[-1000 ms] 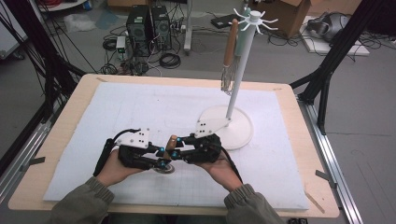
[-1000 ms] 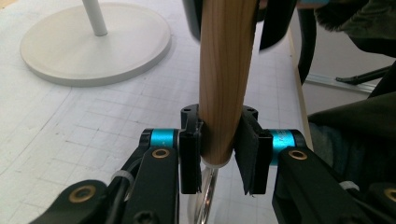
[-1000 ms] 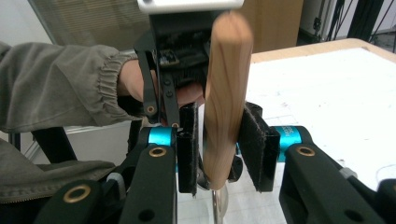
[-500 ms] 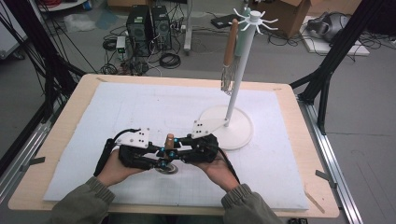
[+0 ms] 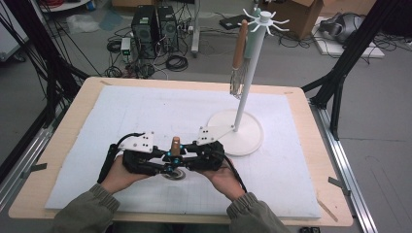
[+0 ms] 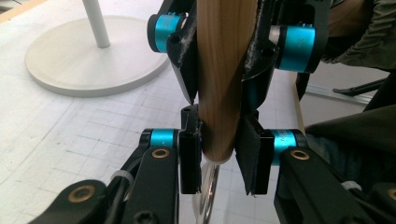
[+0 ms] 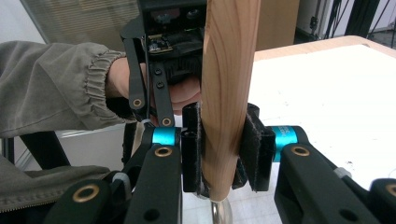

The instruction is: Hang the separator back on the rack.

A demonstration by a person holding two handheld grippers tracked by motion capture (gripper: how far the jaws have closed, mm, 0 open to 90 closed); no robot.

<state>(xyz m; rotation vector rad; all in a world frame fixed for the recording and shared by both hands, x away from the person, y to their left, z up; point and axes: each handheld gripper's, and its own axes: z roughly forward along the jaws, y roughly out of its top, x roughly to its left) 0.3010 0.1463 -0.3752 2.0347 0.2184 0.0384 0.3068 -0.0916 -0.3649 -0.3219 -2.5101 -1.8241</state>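
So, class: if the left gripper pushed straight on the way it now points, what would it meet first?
The wooden handle already sits between the left gripper jaws. Directly behind it stands the right gripper, facing it, so that would likely be met first; depth is hard to judge.

A white stand (image 5: 245,87) rises from a round base (image 5: 243,136) on a white mat (image 5: 145,111). A wooden-handled whisk (image 5: 238,58) hangs from its hooks.

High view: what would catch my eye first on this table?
Near the front edge, two hands press black tongs, left and right, together around one upright wooden handle with a metal part below. Behind them, right of centre, a white stand on a round base carries a hanging whisk.
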